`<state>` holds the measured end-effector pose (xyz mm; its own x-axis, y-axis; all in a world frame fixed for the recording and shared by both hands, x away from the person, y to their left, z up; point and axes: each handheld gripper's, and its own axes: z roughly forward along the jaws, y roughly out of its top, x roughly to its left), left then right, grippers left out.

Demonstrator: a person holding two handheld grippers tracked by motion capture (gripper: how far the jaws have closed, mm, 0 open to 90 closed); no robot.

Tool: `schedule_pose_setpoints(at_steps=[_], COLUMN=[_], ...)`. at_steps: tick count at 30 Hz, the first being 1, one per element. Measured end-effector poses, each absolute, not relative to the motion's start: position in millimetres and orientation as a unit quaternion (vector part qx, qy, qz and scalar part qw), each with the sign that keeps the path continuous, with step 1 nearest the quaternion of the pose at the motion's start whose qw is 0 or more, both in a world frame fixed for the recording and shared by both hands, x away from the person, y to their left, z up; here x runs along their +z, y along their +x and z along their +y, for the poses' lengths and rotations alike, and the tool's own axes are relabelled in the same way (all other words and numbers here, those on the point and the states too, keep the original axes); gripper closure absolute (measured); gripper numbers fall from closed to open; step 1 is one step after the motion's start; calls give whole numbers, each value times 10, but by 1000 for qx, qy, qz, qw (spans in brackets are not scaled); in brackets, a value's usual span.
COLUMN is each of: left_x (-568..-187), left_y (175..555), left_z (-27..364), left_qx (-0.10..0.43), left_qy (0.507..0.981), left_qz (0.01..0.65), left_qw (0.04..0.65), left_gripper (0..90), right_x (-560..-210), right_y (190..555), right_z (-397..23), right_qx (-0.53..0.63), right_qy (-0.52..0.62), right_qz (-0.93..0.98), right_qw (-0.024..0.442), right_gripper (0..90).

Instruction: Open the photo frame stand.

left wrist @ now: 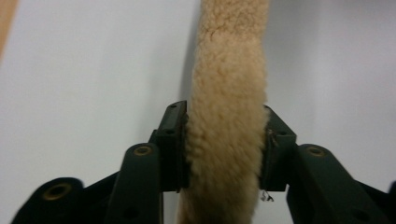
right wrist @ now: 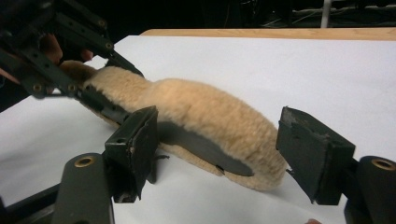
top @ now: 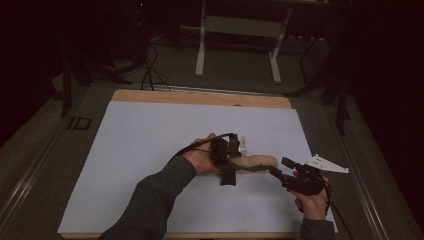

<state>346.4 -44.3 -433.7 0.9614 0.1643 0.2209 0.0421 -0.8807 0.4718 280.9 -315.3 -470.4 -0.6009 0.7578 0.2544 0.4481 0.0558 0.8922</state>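
A tan fleecy insole (top: pixel 256 162) lies lengthwise on the white mat, tilted so its dark underside faces my right gripper. My left gripper (top: pixel 230 169) reaches down over one end of it. In the left gripper view both pads sit against the sides of the insole (left wrist: pixel 229 88), with the left gripper (left wrist: pixel 226 149) closed across its width. In the right gripper view the insole (right wrist: pixel 205 112) lies just past my right gripper (right wrist: pixel 217 154), whose jaws stand wide apart with nothing between them. That right gripper (top: pixel 281 166) hovers by the insole's free end. The left gripper (right wrist: pixel 100 86) clamps the far end.
The white mat (top: pixel 150 150) covers most of the wooden table (top: pixel 200 97). A small clear object (top: pixel 243 145) stands just behind the left gripper. Beyond the table, a white frame's legs (top: pixel 200 55) and cables rest on the dark floor.
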Motion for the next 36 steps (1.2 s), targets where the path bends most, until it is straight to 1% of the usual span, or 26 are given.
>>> schedule_pose_setpoints(at_steps=[2,7,13,19,27,28,31,34,36], left_x=[-4365,-4359,-4279,-4152,-4001,-3992,-3991,-4017,-4029], left_y=[3458,3452,3396,3352,3272,3257,3242,3226,3211], left_z=[-433,-344,-241,-138,12,43,168,301,381], left_qx=[121,121,125,137,171,176,167,166,161], left_qy=[962,960,955,943,924,919,905,898,893], left_qz=[59,65,63,70,89,94,119,138,153], left_qw=[238,245,263,295,331,338,372,383,391], left_gripper=[516,452,424,427,455,472,509,534,557], right_x=[-4706,-4724,-4728,-4726,-4724,-4723,-4723,-4725,-4723], right_y=[2810,2821,2823,2823,2829,2830,2834,2841,2841], right_z=[-3156,-3145,-3139,-3150,-3169,-3171,-3178,-3182,-3180], right_qx=[542,539,538,539,540,540,541,541,541], right_qy=[424,424,423,425,429,429,430,430,432], right_qz=[712,714,716,713,710,710,708,707,706], right_qw=[142,141,139,141,143,144,145,147,146], right_gripper=[292,292,291,291,292,292,292,292,325])
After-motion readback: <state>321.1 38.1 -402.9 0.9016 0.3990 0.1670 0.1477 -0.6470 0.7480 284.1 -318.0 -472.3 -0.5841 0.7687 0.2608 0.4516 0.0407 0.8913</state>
